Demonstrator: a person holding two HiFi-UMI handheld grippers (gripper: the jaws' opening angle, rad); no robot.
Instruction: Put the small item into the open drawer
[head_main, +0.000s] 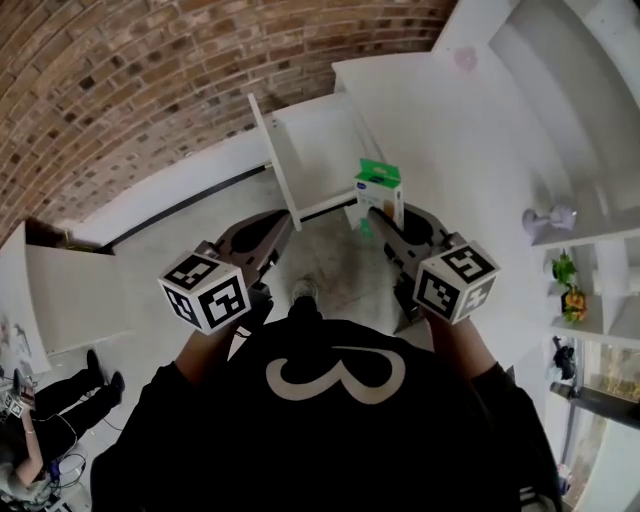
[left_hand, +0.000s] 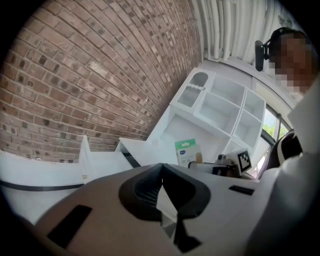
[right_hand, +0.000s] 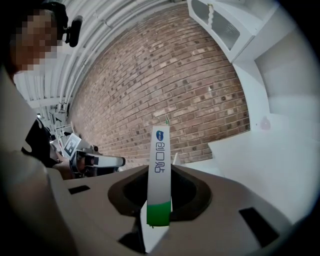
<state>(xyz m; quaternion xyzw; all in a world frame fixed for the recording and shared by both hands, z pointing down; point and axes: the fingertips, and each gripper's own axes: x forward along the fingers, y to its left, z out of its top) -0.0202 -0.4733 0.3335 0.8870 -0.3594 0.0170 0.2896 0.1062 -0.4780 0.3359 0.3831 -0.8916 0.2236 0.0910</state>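
One small green-and-white box (right_hand: 160, 150) pinched upright by right gripper (right_hand: 160, 172) fingers | left gripper (left_hand: 161, 169) fingers closed, empty | open white drawer (head_main: 318, 150) near box

All three views are fisheye: strong barrel bend, straight edges bow, black vignette in the corners. Light is soft, even daylight, and shadows are faint and diffuse. Head view: brightest from 1 to 3 o'clock, where the white furniture (head_main: 480, 130) is near blown out; the window (head_main: 605, 375) sits at 4 o'clock. Left gripper view: window glare at 3 o'clock, brick wall (left_hand: 100, 75) evenly lit and sharp. Both gripper views go soft in the near foreground at 6 o'clock. The box (right_hand: 159, 165) blurs at its near end. Mosaic overlays near the top corners.
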